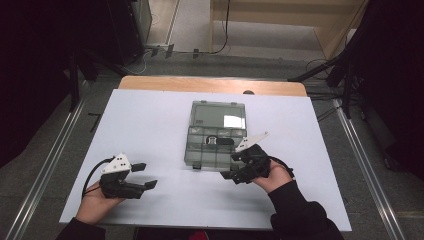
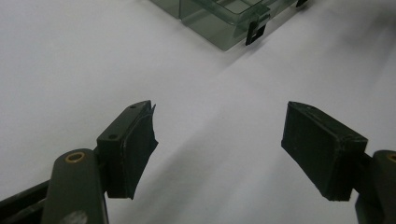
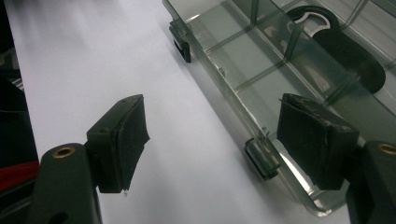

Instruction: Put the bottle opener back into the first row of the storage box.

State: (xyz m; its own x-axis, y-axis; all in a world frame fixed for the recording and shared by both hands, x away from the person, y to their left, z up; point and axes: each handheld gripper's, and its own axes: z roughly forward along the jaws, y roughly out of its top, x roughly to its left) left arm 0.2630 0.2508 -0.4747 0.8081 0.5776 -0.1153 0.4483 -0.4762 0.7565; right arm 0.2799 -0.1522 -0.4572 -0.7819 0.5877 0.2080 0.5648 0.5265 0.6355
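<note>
Left gripper (image 1: 148, 176) jaws released, over bare desk (image 1: 150, 125) | right gripper (image 1: 231, 167) jaws released, straddling front wall of open clear box (image 1: 217, 135) | black part (image 1: 220, 141) inside box

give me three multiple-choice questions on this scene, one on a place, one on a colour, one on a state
1. Where is the right gripper?
A. at the near right corner of the clear box
B. at the table's far edge
C. on the floor

2. What colour is the table cover?
A. red
B. white
C. green

3. How do the left gripper's jaws stand?
A. shut on a part
B. shut on nothing
C. open, holding nothing

Answers: 1 A, the high view shows it beside the box's near corner. 2 B, the cover is plain white. 3 C, the left gripper view shows a wide gap with bare cover between the jaws.
</note>
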